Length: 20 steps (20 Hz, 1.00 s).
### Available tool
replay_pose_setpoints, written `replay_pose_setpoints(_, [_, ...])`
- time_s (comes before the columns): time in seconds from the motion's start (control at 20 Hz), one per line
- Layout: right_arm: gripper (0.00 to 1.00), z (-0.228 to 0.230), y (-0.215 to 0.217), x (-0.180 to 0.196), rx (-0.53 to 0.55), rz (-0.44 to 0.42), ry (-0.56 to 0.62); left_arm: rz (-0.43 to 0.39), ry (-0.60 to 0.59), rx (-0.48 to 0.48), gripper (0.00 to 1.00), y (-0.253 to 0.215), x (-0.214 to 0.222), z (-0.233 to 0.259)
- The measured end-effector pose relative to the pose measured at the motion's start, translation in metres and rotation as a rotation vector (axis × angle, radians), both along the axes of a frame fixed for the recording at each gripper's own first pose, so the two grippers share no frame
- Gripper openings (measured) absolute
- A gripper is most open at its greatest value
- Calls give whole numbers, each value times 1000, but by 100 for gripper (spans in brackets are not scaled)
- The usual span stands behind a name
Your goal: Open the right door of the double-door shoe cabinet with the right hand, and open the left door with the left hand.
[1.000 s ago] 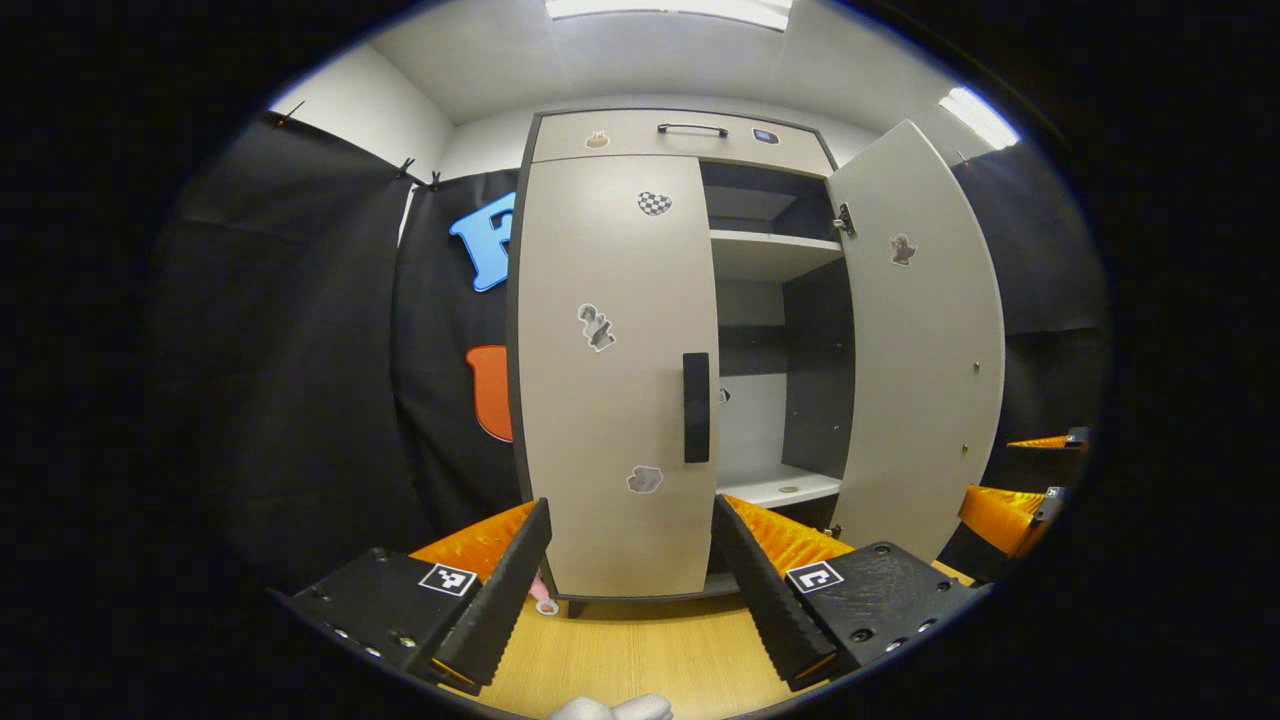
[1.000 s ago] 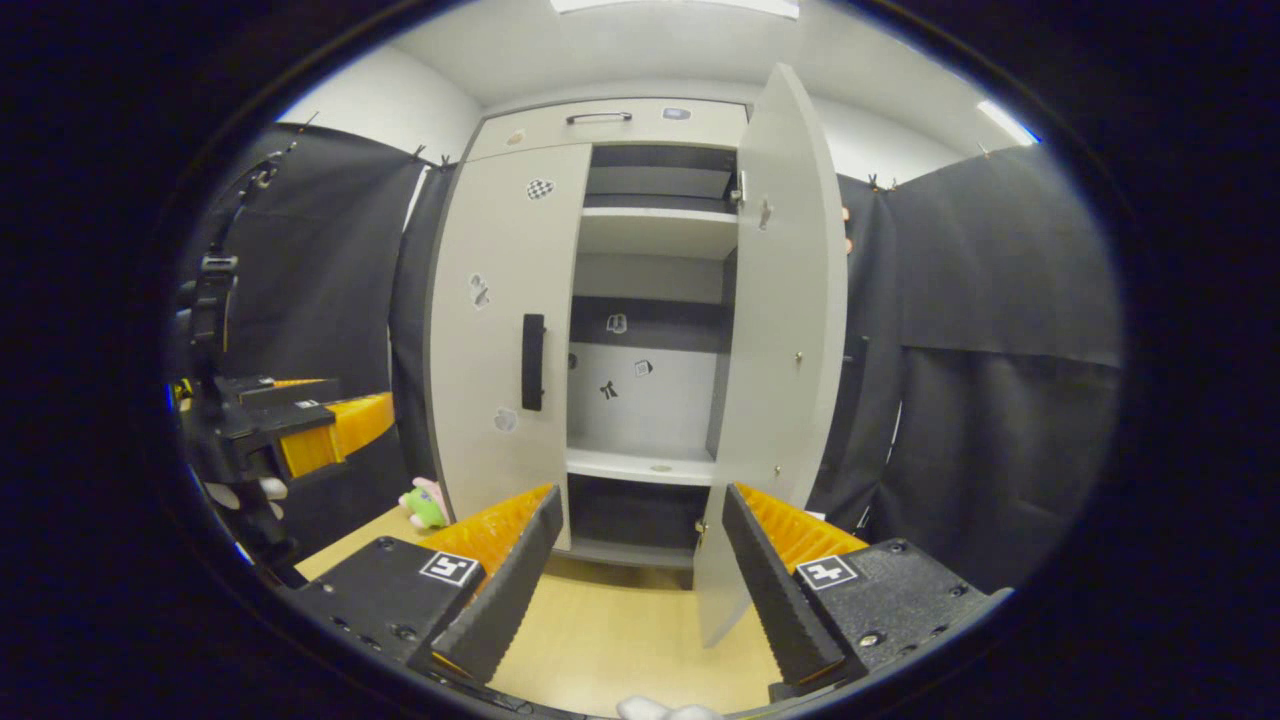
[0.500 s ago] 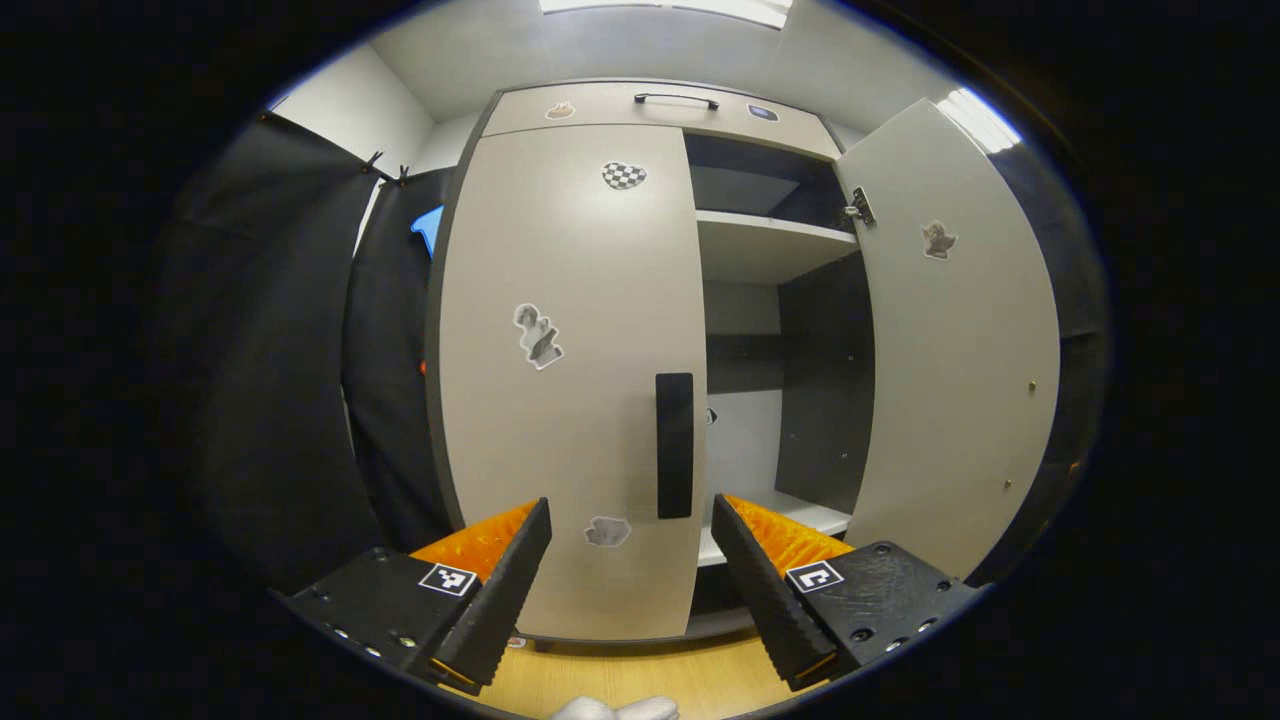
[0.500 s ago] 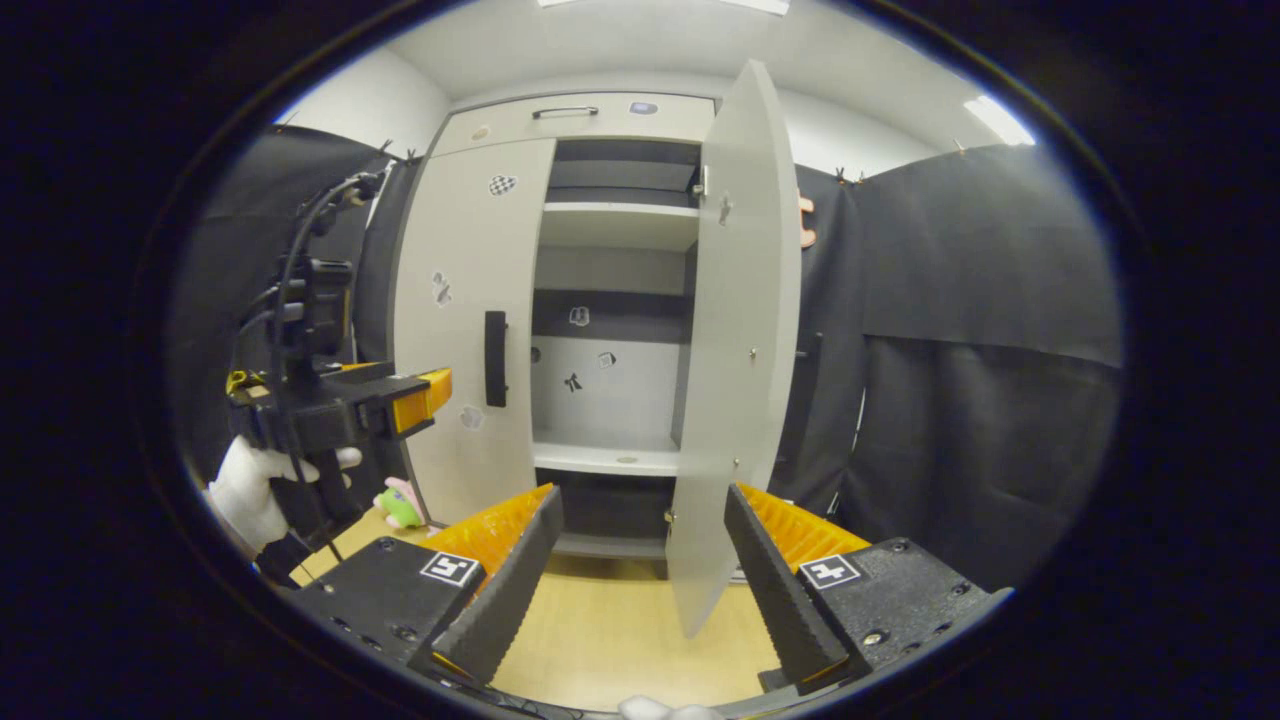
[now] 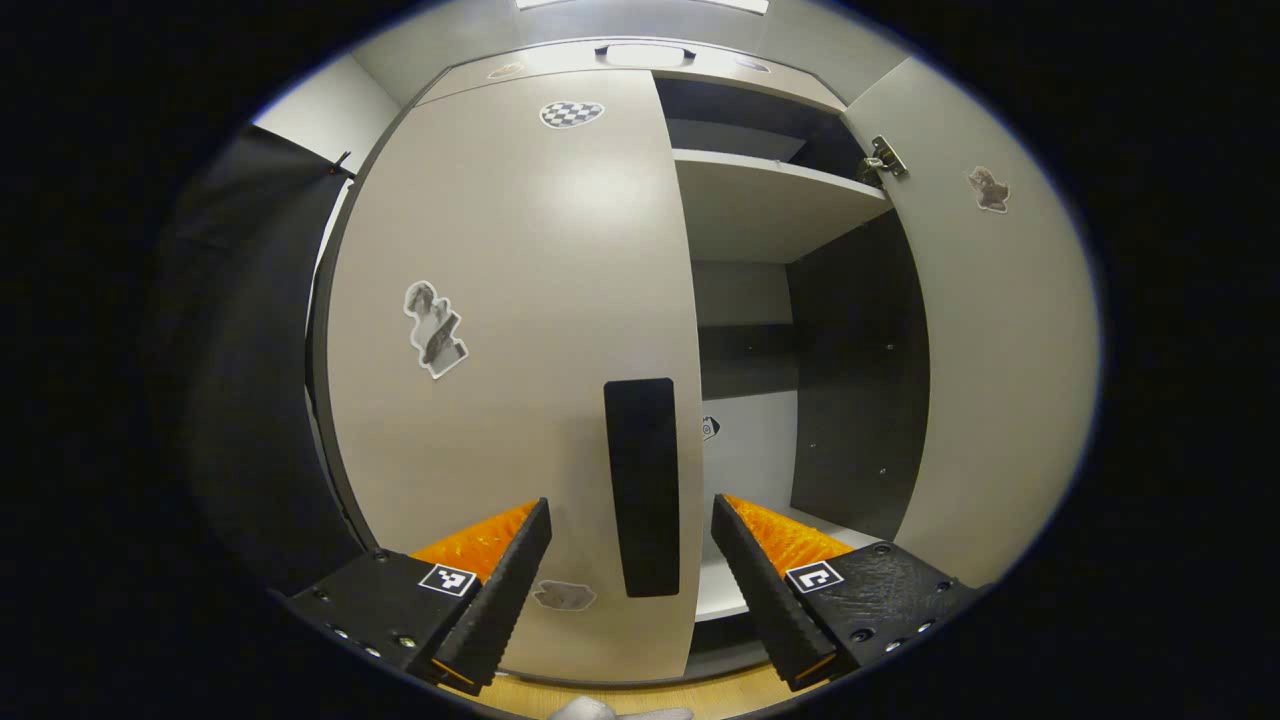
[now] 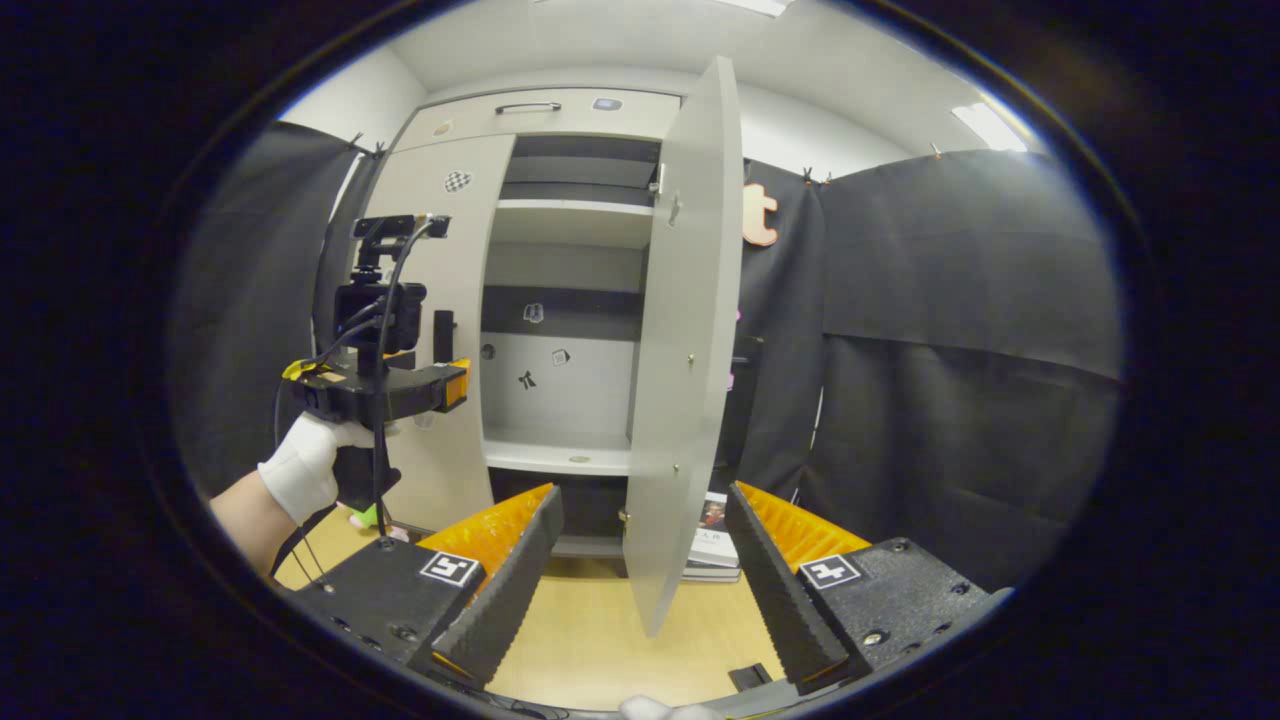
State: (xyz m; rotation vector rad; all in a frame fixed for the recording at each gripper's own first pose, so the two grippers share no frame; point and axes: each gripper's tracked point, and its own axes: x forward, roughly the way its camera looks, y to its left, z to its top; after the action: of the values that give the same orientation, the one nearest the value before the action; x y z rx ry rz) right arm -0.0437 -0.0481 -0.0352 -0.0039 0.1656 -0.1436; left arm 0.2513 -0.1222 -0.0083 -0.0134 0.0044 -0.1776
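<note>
Both claws gape — left claw [image 5: 630,585] flanking the shut left door's handle [image 5: 641,486], seemingly untouched — right door [image 6: 685,350] open.

The left door [image 5: 520,330], filling the middle of the left gripper view, is showing a smooth, faintly glossy laminate face, with a matt black handle [image 5: 645,485] low at centre. A small metal hinge [image 5: 882,158] is glinting at upper right. Along the bottom of the right gripper view, the floor [image 6: 600,640] is looking like pale wood-grain board.
</note>
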Motion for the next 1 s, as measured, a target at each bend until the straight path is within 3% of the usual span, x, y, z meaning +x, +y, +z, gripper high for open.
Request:
replay_pose_setpoints(0.1, [100, -3, -5, 3, 16, -10, 6, 1, -1, 8, 100, -4, 8, -2])
replay_pose_setpoints(0.15, [100, -3, -7, 5, 23, -13, 11, 2, -1, 10, 75, -6, 10, -2])
replay_pose_setpoints(0.2, [100, -4, -8, 6, 27, -14, 12, 20, 7, 15, 66, -7, 14, -5])
replay_pose_setpoints(0.35, [100, -5, -14, 9, 21, -19, 15, 47, -4, 13, 62, -4, 14, -3])
replay_pose_setpoints(0.4, [100, -5, -15, 9, 24, -16, 16, 38, 5, 4, 42, -5, 15, -2])
replay_pose_setpoints(0.45, [100, -5, -15, 10, 27, -10, 18, 30, 10, -19, 42, -4, 15, -3])
replay_pose_setpoints(0.6, [100, -1, -13, 12, 24, 13, 13, 26, 43, -73, 19, -5, 14, -3])
replay_pose_setpoints(0.65, [100, 0, -11, 13, 23, 25, 12, 32, 53, -74, 25, -3, 13, -5])
replay_pose_setpoints(0.7, [100, 1, -9, 13, 21, 39, 9, 36, 49, -83, 17, -4, 15, -5])
replay_pose_setpoints(0.75, [100, 2, -8, 13, 18, 49, 6, 36, 52, -78, 24, -3, 11, -4])
replay_pose_setpoints(0.8, [100, 3, -6, 13, 17, 61, 4, 34, 57, -79, 12, -3, 12, -4])
replay_pose_setpoints(0.85, [100, 3, -4, 13, 19, 72, 5, 27, 61, -80, 7, -3, 12, -5])
replay_pose_setpoints(1.0, [100, 5, -2, 11, 26, 103, -3, 7, 70, -88, 7, -2, 4, -5])
